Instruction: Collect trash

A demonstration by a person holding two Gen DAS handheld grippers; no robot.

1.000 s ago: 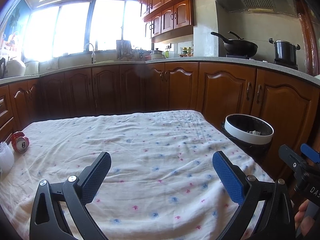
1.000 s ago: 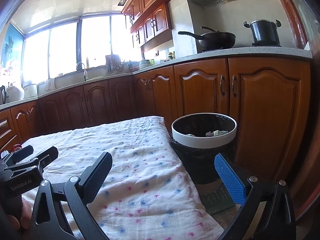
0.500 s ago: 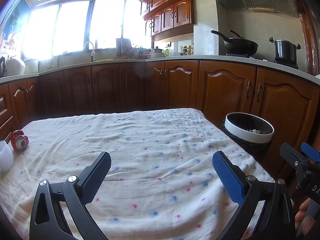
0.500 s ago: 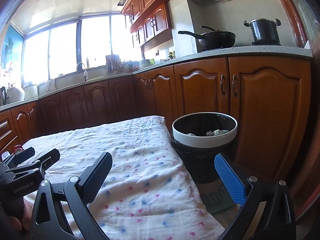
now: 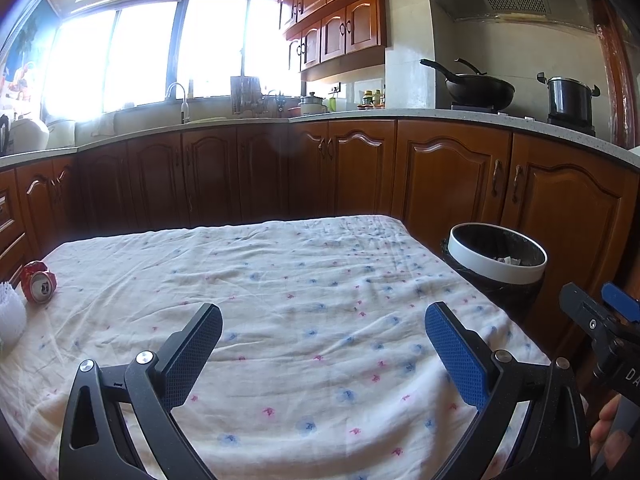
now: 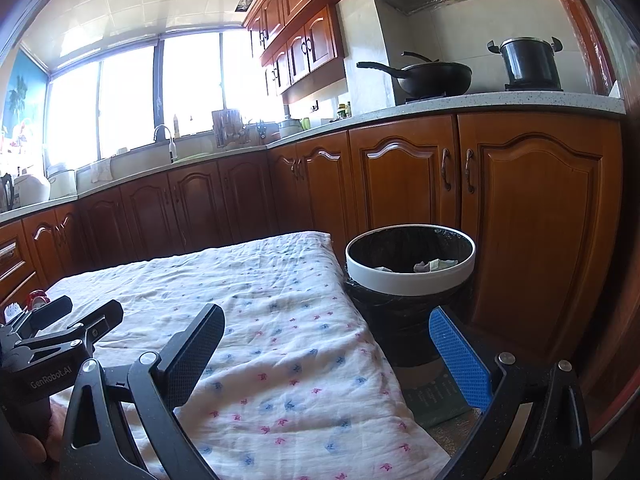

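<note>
A crushed red can lies on the cloth-covered table at its far left edge; it shows partly in the right wrist view. A white ruffled object sits beside it. A black bin with a white rim stands off the table's right side, with crumpled paper inside; it also shows in the left wrist view. My left gripper is open and empty above the table's near side. My right gripper is open and empty over the table's right edge, near the bin.
Wooden cabinets run behind the table and close behind the bin. The counter holds a wok, a pot and a sink tap. A dark mat lies on the floor by the bin.
Both views have shifted only slightly. The left view has tilted up a little. Both grippers stay open and empty.
</note>
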